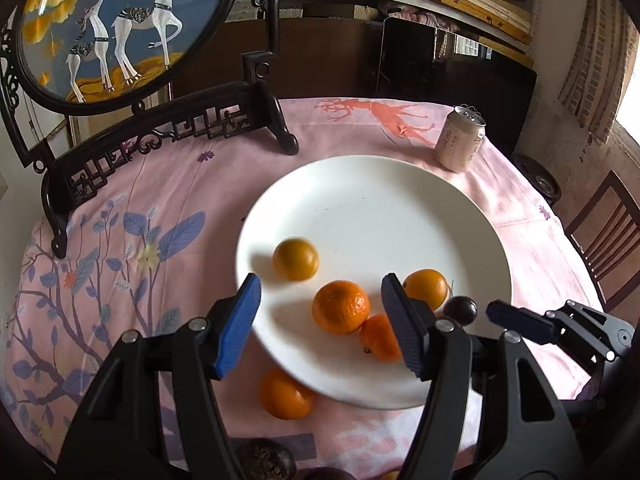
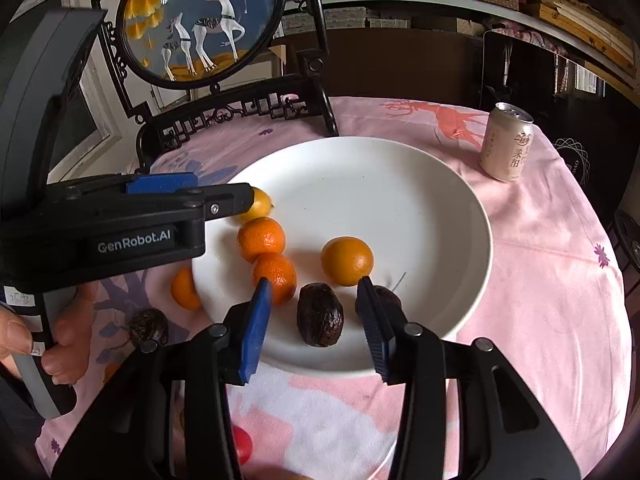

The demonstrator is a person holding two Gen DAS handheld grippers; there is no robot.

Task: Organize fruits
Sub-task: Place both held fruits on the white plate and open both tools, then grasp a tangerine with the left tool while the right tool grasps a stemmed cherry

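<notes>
left gripper [image 1: 320, 320]: open, empty | right gripper [image 2: 316, 320]: open, empty | tangerine [image 1: 285, 394] off plate [image 1: 360, 200], just under left gripper, nearer it

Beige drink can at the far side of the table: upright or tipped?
Upright. The beige drink can stands on its base on the pink tablecloth, silver top facing up, beyond the white plate. Whether it is opened cannot be told.

Glossy white glazed plate [image 2: 440, 208] on a matt printed pink cloth [image 2: 540, 280]; dimpled orange rinds of the mandarins [image 1: 341, 307]; wrinkled, dull dark passion fruit [image 2: 320, 315]; smooth metal drink can [image 2: 507, 142]; lacquered carved dark wood screen stand [image 1: 160, 136]; ribbed blue rubbery gripper pads [image 2: 256, 332].
</notes>
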